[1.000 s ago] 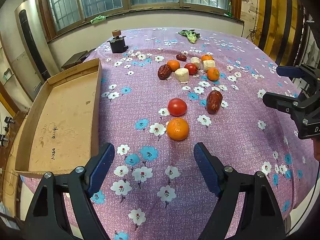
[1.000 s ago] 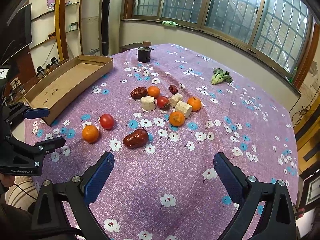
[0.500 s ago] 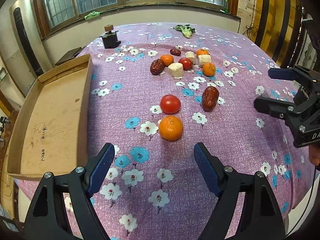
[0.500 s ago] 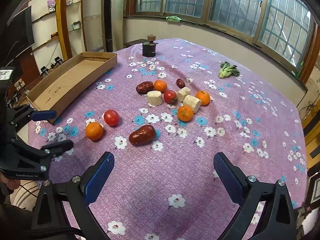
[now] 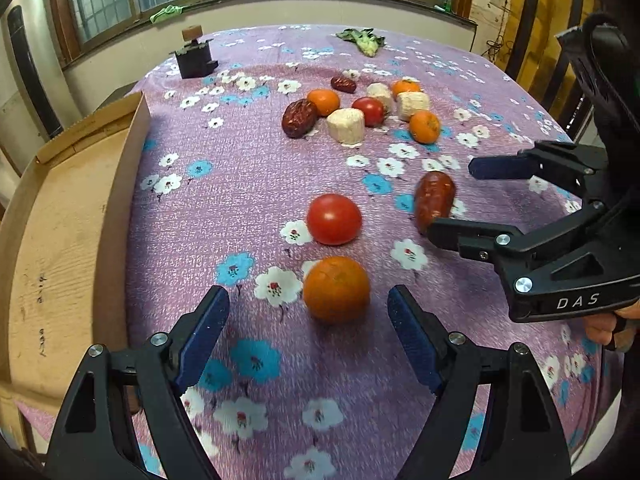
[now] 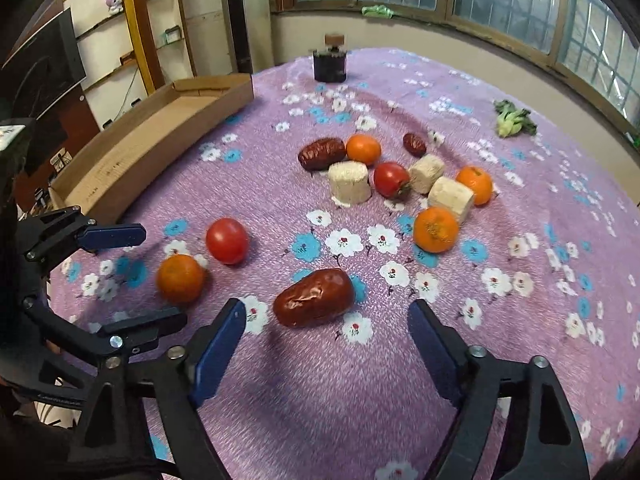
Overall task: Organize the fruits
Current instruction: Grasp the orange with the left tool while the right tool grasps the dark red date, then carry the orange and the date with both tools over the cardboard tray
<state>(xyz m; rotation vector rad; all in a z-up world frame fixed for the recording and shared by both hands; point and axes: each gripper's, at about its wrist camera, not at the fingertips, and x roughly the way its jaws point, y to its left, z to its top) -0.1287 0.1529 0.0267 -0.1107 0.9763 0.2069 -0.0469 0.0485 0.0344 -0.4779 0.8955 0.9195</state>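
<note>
On the purple flowered cloth, an orange (image 5: 336, 288) lies just ahead of my left gripper (image 5: 306, 294), level with its blue fingertips; the jaws stand open, not touching it. A red tomato (image 5: 334, 219) sits just beyond. My right gripper (image 6: 326, 306) reaches a large dark red date (image 6: 314, 298). Its jaws are closing, with the date's near end between the tips and the pads clear of it. In the left wrist view the right gripper (image 5: 454, 200) straddles the date (image 5: 434, 200) from the right. Further back is a cluster (image 6: 392, 178) of oranges, a tomato, dates and pale cut pieces.
An open cardboard tray (image 5: 60, 240) lies along the table's left edge, also in the right wrist view (image 6: 160, 128). A small dark bottle (image 6: 330, 64) and a green leafy vegetable (image 6: 512, 118) stand near the far edge, below the windows.
Both grippers have come forward and down toward the near fruits. The orange now sits at the left fingertips and the date at the right ones. The right jaws have narrowed.
</note>
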